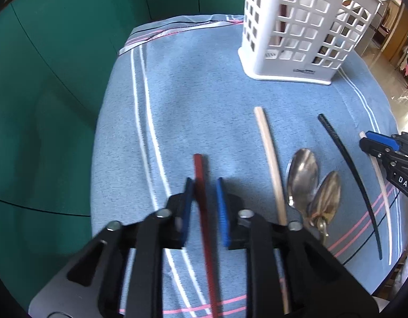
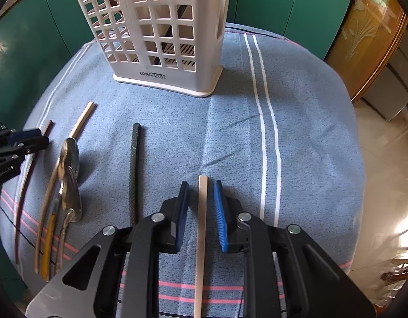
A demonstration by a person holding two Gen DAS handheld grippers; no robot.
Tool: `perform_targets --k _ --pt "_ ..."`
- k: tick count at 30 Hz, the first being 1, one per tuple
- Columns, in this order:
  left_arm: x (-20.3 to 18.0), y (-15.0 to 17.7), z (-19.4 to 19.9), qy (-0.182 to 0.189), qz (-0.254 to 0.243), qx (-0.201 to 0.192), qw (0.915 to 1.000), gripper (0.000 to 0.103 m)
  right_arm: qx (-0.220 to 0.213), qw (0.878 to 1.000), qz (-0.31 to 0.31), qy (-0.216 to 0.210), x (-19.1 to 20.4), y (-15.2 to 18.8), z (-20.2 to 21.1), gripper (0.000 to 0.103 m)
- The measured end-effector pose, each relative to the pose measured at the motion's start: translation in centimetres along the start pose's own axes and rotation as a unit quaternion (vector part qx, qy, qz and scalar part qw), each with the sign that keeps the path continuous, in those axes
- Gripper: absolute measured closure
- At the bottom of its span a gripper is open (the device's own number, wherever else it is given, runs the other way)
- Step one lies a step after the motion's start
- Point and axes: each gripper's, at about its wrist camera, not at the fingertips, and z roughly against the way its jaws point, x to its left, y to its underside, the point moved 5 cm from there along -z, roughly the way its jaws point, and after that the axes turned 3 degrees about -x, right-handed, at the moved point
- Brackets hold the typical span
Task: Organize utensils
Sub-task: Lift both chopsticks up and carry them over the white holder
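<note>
A white slotted utensil holder [image 1: 296, 26] stands at the back of the blue cloth; it also shows in the right wrist view [image 2: 161, 31]. My left gripper [image 1: 205, 182] is open, its blue pads either side of a red chopstick [image 1: 201, 185] lying on the cloth. My right gripper [image 2: 201, 185] is open around a pale wooden chopstick [image 2: 202, 212]. Between them lie a beige chopstick [image 1: 270, 159], two metal spoons [image 1: 309, 185] and a black chopstick [image 1: 346, 164], which also shows in the right wrist view [image 2: 135, 175].
The table is covered by a blue striped cloth [image 1: 190, 92]. Green cabinets [image 1: 58, 53] stand behind and to the left. A wooden cabinet [image 2: 368, 39] and shiny floor lie to the right. The right gripper's tip [image 1: 381, 145] shows at the left view's edge.
</note>
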Motion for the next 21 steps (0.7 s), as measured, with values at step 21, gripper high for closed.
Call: perform_targets --k 21 --pt "-2.0 0.2 14.4 0.013 0.018 -0.189 0.9818 0.097 -0.136 0.990 -0.001 -0.042 1.5 -0.8 12.7 0.096"
